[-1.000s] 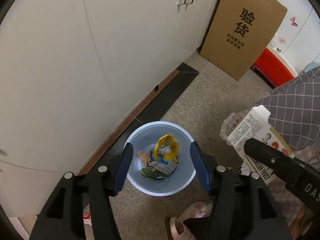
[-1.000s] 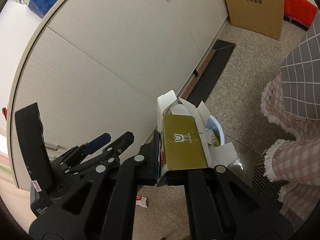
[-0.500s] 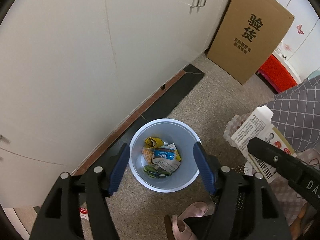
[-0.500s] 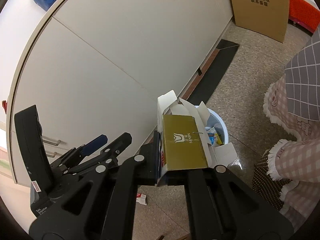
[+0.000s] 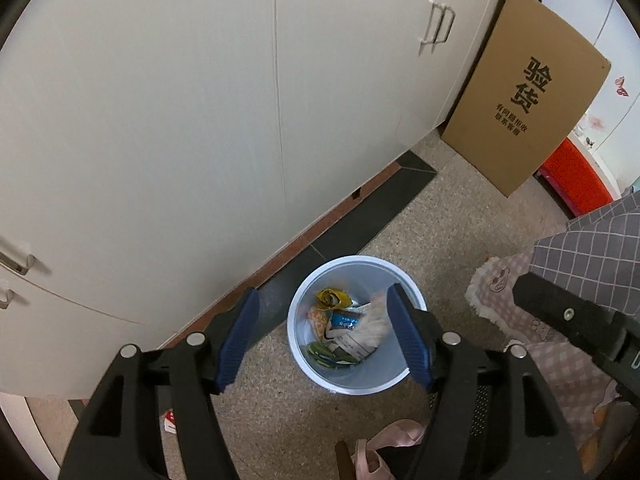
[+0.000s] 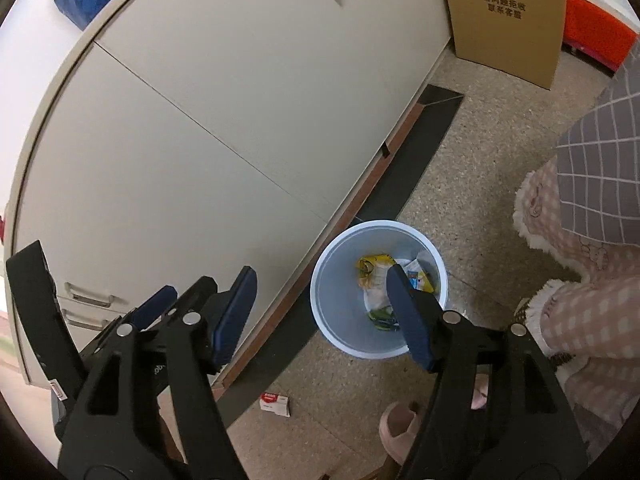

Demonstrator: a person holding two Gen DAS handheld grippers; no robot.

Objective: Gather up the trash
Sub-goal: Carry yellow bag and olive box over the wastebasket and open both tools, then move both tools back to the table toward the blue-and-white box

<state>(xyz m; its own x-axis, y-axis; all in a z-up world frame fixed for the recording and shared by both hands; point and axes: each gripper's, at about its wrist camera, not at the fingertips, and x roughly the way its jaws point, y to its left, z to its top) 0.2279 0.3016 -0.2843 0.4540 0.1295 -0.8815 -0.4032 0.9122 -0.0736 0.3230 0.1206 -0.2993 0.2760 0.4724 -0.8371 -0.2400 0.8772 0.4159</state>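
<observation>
Below, right tongs (image 6: 320,312) are opening, jaws wide apart with nothing between them; left tongs (image 5: 322,338) are spread and empty too. Pale blue bin (image 6: 340,280) stands on the floor beside the cabinet (image 6: 224,120), wrappers and paper trash (image 5: 344,324) inside. Farther off, cardboard box (image 5: 524,96).

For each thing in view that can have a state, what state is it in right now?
Bin: upright, uncovered, trash in the bottom.
Right claw: jaws opening, nothing between them.
Left claw: open, empty, over the bin.
Cupboard doors: shut.
Cardboard box: standing against the cupboard.
Small red-and-white pack: lying on the floor, outside the bin.
</observation>
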